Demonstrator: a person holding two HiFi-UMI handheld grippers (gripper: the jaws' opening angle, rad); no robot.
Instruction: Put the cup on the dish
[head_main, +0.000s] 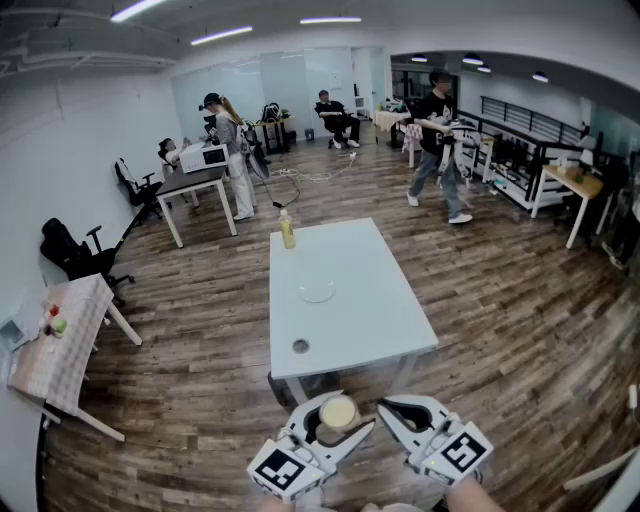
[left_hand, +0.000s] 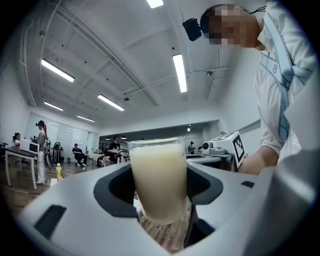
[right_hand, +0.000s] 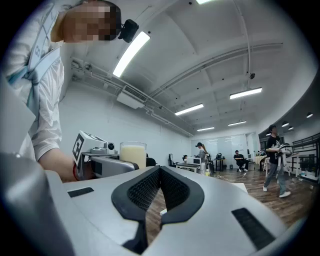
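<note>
Cream-coloured liquid fills the clear cup (left_hand: 159, 175), which the left gripper (head_main: 336, 424) clamps upright between wide-set jaws, in the air before the near edge of the white bench (head_main: 370, 300). The glass dish (head_main: 316, 298) lies on the bench, well apart from the cup. Just beside the left one, the right gripper (right_hand: 159, 173) has its jaws closed together on nothing.
</note>
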